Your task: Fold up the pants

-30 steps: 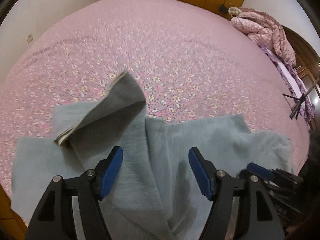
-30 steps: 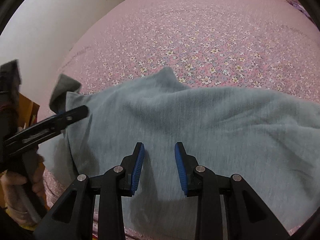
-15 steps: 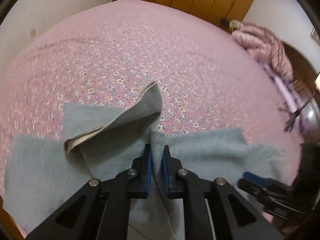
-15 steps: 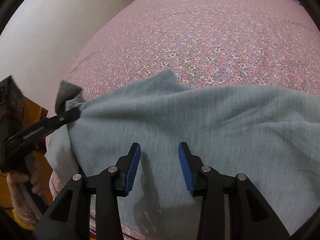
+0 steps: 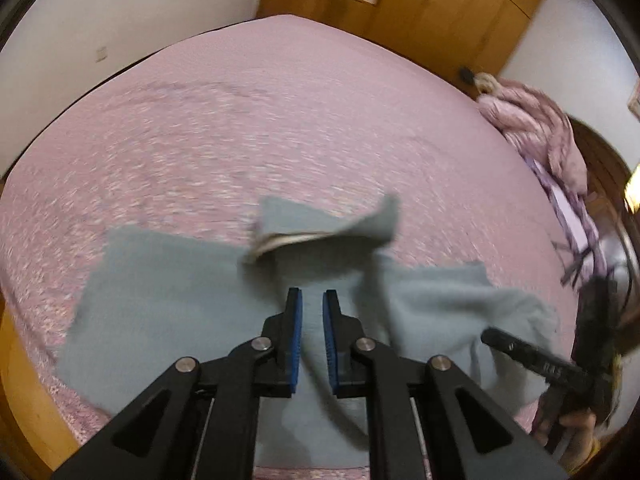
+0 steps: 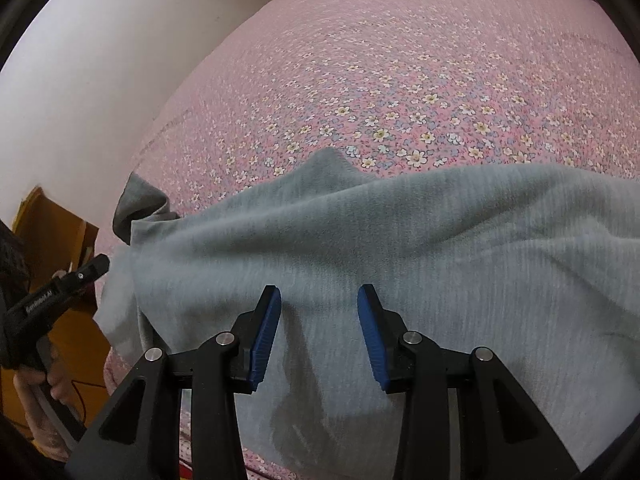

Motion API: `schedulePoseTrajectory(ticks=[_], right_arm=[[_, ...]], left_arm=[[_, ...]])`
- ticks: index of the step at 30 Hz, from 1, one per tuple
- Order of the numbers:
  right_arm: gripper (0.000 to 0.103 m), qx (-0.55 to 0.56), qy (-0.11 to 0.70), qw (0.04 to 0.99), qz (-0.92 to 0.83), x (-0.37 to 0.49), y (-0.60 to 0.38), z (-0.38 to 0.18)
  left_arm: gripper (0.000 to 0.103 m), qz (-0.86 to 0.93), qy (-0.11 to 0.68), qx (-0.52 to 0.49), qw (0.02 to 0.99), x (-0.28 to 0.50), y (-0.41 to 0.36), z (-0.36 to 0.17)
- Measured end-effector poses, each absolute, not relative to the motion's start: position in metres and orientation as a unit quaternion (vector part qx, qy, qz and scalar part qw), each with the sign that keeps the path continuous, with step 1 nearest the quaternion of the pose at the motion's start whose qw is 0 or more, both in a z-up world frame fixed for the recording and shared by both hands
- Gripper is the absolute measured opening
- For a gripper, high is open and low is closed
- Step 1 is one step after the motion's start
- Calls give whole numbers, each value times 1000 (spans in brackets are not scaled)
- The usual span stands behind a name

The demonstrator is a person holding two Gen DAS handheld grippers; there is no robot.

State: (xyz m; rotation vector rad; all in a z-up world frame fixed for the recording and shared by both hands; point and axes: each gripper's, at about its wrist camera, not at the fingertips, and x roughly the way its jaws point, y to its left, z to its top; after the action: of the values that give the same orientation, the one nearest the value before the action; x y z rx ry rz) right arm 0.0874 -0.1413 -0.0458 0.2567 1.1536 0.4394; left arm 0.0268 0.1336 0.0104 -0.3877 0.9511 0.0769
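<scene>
Grey-blue pants (image 5: 168,280) lie spread on the pink floral bed (image 5: 280,112), near its front edge. A cuff or hem (image 5: 320,228) is raised and folded back, showing a pale inner band. My left gripper (image 5: 312,320) is shut on a fold of the pants, which hangs between its blue pads and lifts off the bed. My right gripper (image 6: 318,320) is open over the flat pants (image 6: 440,248), holding nothing. The right gripper also shows in the left wrist view (image 5: 532,356), and the left one in the right wrist view (image 6: 64,292).
A pink quilted jacket (image 5: 536,128) lies at the bed's far right edge. Wooden wardrobes (image 5: 420,4) stand behind the bed. A white wall (image 6: 100,60) runs along the left. The wooden bed frame (image 5: 24,392) shows at lower left.
My left gripper closed on a fold of the pants, then lifted and swung; the raised cuff shifted right in view. My right gripper opened wider over the cloth.
</scene>
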Motion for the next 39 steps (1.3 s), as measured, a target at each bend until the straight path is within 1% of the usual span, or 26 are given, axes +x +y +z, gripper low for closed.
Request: schedulePoseTrajectory(ticks=[5, 7, 9, 10, 12, 13, 15, 16, 19, 20, 21, 28, 29, 31, 32, 33, 34, 35, 37, 39], right_arm=[[47, 112, 536, 811, 206, 87, -131, -46], [47, 104, 535, 814, 204, 86, -125, -46], [47, 98, 535, 815, 201, 85, -118, -45], [47, 94, 537, 815, 197, 84, -116, -44], [47, 87, 538, 816, 195, 83, -114, -43], [47, 83, 537, 817, 194, 82, -112, -42], [47, 76, 536, 818, 193, 81, -111, -41], [47, 74, 535, 819, 193, 80, -110, -41], [47, 73, 535, 818, 199, 80, -113, -43], [47, 77, 534, 817, 202, 80, -114, -44], [47, 82, 534, 816, 205, 80, -116, -45], [47, 109, 526, 813, 225, 81, -126, -51], [47, 111, 524, 813, 227, 81, -127, -52], [47, 113, 522, 814, 230, 81, -130, -53], [47, 114, 520, 814, 231, 81, -130, -53], [47, 116, 520, 814, 231, 82, -133, -54], [47, 117, 519, 814, 232, 82, -133, -54], [47, 118, 519, 814, 232, 82, -133, -54], [47, 119, 519, 814, 232, 82, -135, -54], [47, 118, 520, 814, 230, 82, -137, -54]], left_arm=[[10, 53, 452, -213, 865, 20, 154, 9], [14, 46, 453, -215, 864, 20, 152, 10], [31, 40, 456, -208, 865, 24, 143, 12], [35, 35, 456, -206, 865, 26, 138, 14], [49, 26, 458, -202, 865, 33, 126, 16], [52, 20, 460, -198, 865, 38, 119, 17], [63, 14, 464, -184, 867, 50, 103, 19], [65, 17, 465, -174, 868, 56, 97, 20], [70, 37, 463, -138, 875, 77, 77, 22], [73, 44, 465, -122, 876, 85, 70, 22], [75, 49, 467, -114, 876, 92, 66, 20], [75, 93, 515, -97, 846, 140, 62, -21], [74, 100, 520, -97, 843, 144, 63, -28], [67, 110, 509, -98, 848, 142, 64, -29], [51, 114, 502, -97, 852, 140, 65, -27], [28, 114, 498, -97, 854, 138, 68, -25], [19, 105, 497, -108, 855, 136, 72, -24], [6, 87, 491, -140, 855, 131, 79, -21], [6, 73, 474, -185, 858, 118, 94, -13], [6, 68, 451, -202, 867, 101, 105, 2]])
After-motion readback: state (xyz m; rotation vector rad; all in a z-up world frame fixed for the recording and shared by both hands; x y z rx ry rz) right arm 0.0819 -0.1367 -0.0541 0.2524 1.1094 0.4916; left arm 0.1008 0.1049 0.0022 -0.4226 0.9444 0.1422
